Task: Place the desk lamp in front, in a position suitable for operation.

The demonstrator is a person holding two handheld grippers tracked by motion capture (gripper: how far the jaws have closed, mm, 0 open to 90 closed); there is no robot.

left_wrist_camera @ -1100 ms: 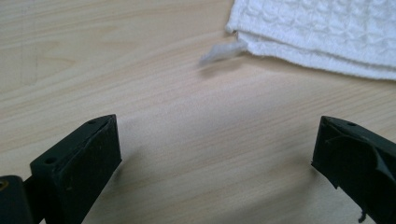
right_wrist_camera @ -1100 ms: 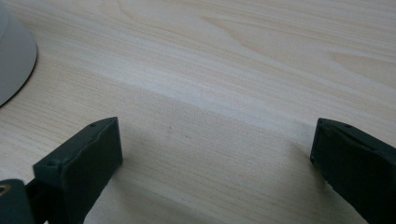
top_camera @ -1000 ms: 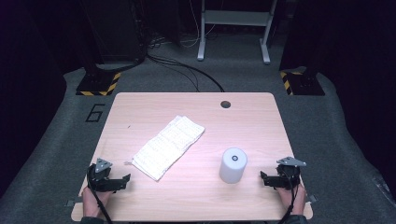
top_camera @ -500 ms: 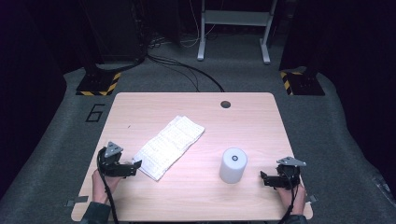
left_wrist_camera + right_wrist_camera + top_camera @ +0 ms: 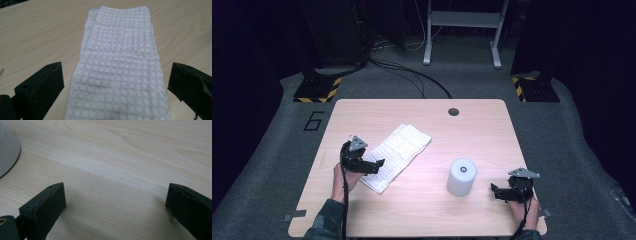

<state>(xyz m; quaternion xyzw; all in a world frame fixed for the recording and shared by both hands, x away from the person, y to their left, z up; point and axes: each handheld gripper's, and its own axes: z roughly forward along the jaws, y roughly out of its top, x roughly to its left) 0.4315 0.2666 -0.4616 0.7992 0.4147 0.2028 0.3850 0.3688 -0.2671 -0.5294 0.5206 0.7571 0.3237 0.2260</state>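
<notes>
Since a second ago the left gripper (image 5: 381,162) has travelled from the table's near-left corner up and inward, and it now hovers over the near end of the white waffle-weave cloth (image 5: 397,156), while the right gripper (image 5: 494,190) keeps its place near the right front edge. That cloth lies folded into a long strip on the left half of the wooden table (image 5: 482,130), running diagonally from near the left hand toward the middle. In the left gripper view the cloth (image 5: 120,72) stretches away between the jaws, which stand wide apart and hold nothing. It looks soft, light and limp, so it will likely sag and unfold when lifted; its textured weave should not slip. A sensible hold seems to be the near short edge or a corner, pinching all folded layers together. The right gripper (image 5: 115,202) also stands wide open and empty over bare wood. Just to its left, a white cylinder (image 5: 461,177) stands upright, well apart from the cloth. Farther back, a small dark hole (image 5: 453,111) sits in the tabletop.
</notes>
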